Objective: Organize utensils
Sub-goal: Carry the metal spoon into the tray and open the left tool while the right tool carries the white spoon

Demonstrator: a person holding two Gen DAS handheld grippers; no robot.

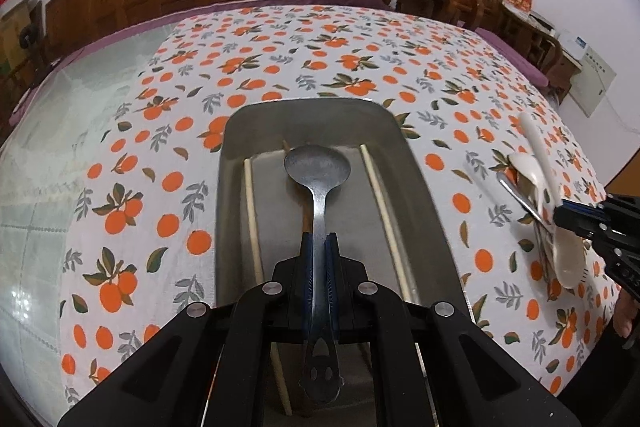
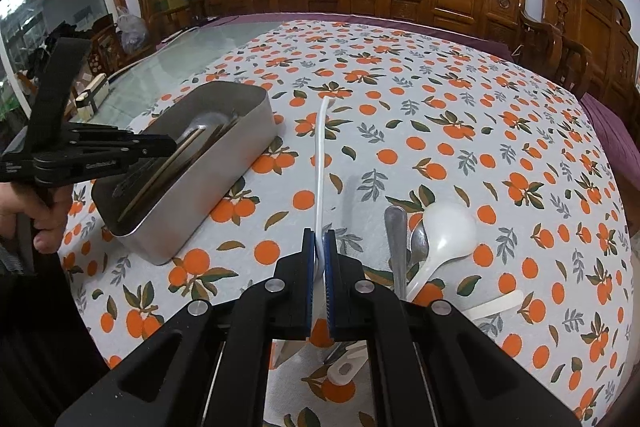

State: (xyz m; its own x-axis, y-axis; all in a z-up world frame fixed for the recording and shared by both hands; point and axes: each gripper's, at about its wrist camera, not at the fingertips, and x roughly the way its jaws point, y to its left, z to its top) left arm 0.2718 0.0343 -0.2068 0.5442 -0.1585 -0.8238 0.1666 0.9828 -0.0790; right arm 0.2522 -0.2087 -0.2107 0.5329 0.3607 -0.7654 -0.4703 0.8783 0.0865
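Sorting utensils into a metal tray on the orange-print worktop.
Left wrist view: left claw (image 1: 319, 247) clamps a metal spoon (image 1: 318, 167) over the tray (image 1: 236, 131), which holds chopsticks (image 1: 252, 211). Right wrist view: right claw (image 2: 319, 243) clamps a white spoon (image 2: 320, 155) beside the tray.

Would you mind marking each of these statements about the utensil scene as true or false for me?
1. The left gripper is shut on a metal spoon. True.
2. The metal tray holds no chopsticks. False: pale chopsticks lie in it.
3. The right gripper clamps a white utensil. True.
4. The white ladle lies inside the tray. False: it lies on the tablecloth, beside a metal utensil.
5. The tablecloth has a blue striped pattern. False: it shows oranges and leaves.
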